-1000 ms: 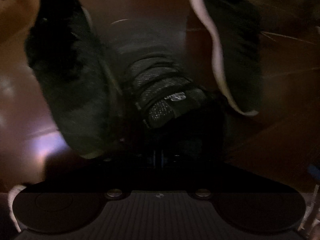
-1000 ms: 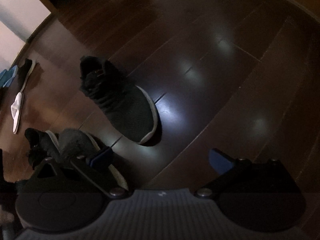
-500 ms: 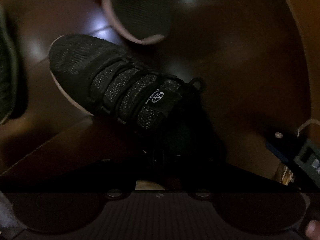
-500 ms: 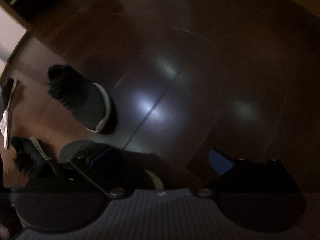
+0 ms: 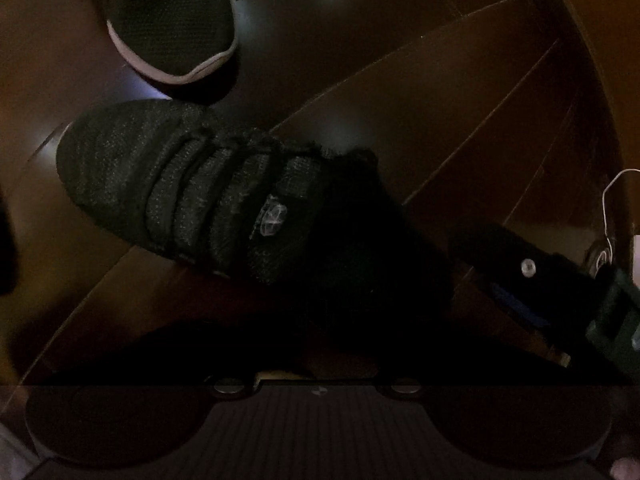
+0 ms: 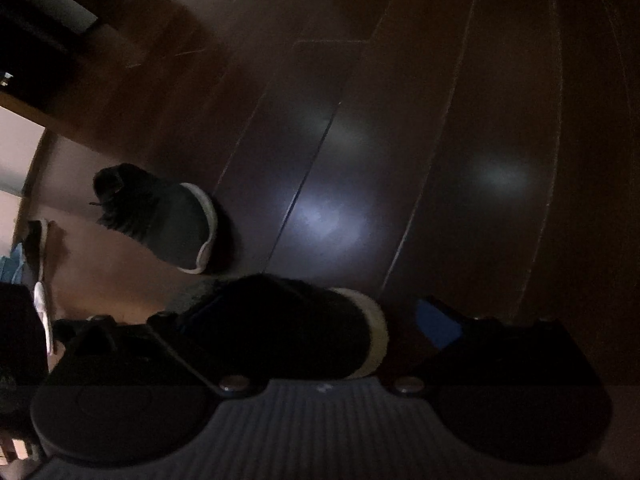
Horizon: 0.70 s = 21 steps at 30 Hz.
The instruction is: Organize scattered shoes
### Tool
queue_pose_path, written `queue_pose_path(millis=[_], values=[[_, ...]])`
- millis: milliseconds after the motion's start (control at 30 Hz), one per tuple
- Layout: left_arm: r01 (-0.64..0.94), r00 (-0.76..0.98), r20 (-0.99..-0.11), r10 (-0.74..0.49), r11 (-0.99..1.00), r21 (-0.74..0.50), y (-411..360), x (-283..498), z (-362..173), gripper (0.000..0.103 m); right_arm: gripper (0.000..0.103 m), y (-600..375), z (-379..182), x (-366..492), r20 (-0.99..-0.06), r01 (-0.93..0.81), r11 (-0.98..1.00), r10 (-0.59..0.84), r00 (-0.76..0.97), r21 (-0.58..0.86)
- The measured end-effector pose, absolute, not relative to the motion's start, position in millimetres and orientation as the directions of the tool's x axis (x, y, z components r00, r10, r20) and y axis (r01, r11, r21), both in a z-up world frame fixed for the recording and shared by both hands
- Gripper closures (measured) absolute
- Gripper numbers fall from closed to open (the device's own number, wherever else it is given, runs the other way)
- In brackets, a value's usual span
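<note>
Very dark scene, dark wood floor with a few glare spots.

Left wrist view: a black knit sneaker with a small pale logo on the tongue fills the centre, toe pointing left, heel end lost in shadow toward the left gripper. The left gripper's jaws sit in that shadow at the heel; cannot tell whether they are clamped on the shoe or apart. Whether the sneaker rests on the floor or is lifted is also unclear. Just beyond its toe is a second black sneaker with a white sole, toe toward the camera, close to the first but apart.

At the right edge of the left view, the right gripper shows as a dark body with a screw and a blue pad.

Right wrist view: the right gripper's jaws stand wide apart, blue pad on the right finger clearly visible. The knit sneaker's heel with pale sole edge sits between the two fingers, contact not discernible. The white-soled sneaker sits on the floor further out, to the left. At the far left edge lie more footwear, too small and dim to identify.
</note>
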<state>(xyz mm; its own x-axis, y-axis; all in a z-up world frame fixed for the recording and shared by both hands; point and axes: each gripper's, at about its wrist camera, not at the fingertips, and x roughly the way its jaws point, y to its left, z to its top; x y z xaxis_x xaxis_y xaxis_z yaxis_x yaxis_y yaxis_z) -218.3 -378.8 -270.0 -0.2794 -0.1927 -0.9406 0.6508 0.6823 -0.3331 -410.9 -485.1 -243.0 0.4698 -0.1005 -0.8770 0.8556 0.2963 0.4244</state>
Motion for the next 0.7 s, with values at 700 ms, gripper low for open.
queue_pose_path(millis=[700], values=[[0.386, 0.004, -0.967, -0.256, 0.892, -0.235, -229, -93, -174, 0.016, 0.024, -461, -241, -367, -0.796, 0.774, 0.289, -0.063, 0.602, 0.563]])
